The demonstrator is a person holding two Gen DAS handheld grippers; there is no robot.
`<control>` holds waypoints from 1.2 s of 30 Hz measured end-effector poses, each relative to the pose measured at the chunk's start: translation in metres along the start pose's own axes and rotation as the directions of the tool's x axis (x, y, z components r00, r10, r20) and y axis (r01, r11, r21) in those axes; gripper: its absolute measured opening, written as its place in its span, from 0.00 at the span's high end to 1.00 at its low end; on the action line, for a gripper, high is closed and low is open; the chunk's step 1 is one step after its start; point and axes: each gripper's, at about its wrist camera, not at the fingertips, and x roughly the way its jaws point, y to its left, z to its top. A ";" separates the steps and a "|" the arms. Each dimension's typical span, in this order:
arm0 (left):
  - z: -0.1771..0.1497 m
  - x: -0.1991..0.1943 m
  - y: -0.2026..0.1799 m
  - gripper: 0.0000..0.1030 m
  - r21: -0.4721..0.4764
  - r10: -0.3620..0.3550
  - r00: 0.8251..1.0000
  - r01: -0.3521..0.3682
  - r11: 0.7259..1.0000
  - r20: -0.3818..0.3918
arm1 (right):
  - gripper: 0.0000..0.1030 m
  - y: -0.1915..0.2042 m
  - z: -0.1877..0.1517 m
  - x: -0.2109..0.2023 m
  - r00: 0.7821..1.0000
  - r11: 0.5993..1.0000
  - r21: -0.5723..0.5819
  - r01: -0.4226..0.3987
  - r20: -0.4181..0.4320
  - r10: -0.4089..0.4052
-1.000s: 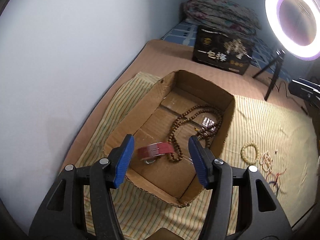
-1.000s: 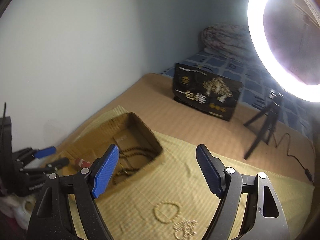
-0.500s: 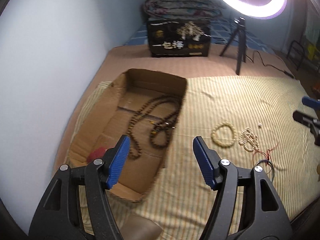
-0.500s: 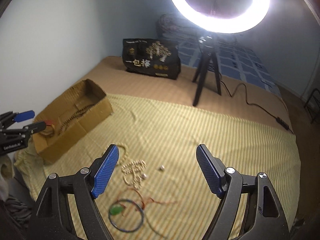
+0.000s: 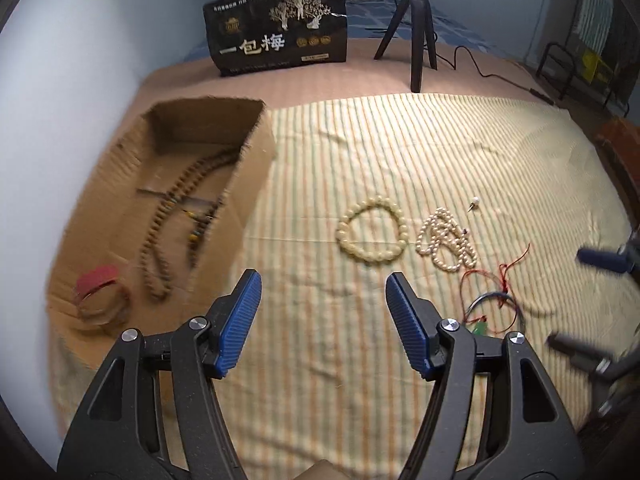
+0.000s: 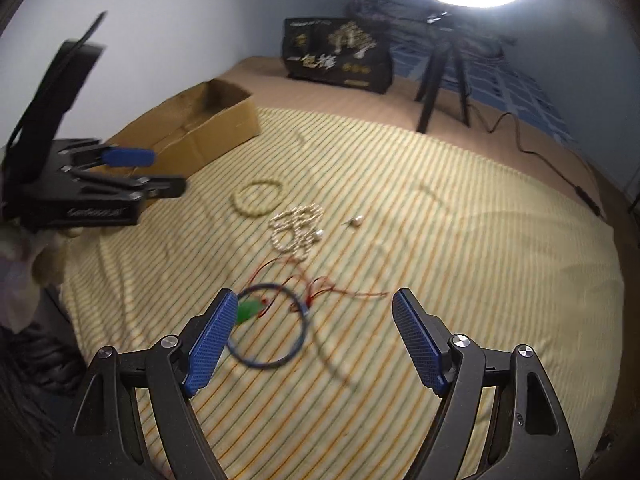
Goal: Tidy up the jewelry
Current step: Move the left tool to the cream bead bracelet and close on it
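On the striped yellow cloth [image 5: 360, 140] lie, left to right, a stiff cream bead bracelet [image 5: 372, 232], a limp pearl strand [image 5: 446, 242], and a thin blue hoop [image 6: 269, 326] with red cord: light, pinch the rim. Left gripper [image 5: 323, 312] and right gripper [image 6: 310, 338] both gape, empty.

Both tools share one build: the left gripper [image 5: 323, 322] has matte black, triangular-cutout arms, silver round screw heads at the pivots and ribbed blue pads [image 5: 240, 320] (diagonal grooves). The right gripper [image 6: 310, 342] carries finely cross-hatched blue pads [image 6: 210, 344]. At the left of the right wrist view, the black body bears pale lettering, too blurred to read
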 end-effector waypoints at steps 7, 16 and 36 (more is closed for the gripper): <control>0.002 0.018 -0.008 0.34 0.005 -0.018 0.999 0.019 1.000 -0.033 | 0.32 -0.001 -0.022 0.026 0.995 1.000 0.001 -0.017 -0.100 0.017; 0.022 0.034 -0.014 0.35 -0.004 -0.027 0.999 0.027 1.000 -0.033 | 0.27 0.016 -0.030 0.035 0.997 0.999 -0.014 -0.048 -0.061 0.047; 0.041 0.083 -0.005 0.46 -0.066 -0.005 0.995 -0.002 0.998 -0.104 | 0.23 0.021 -0.033 0.048 0.999 0.998 -0.051 -0.025 -0.040 0.023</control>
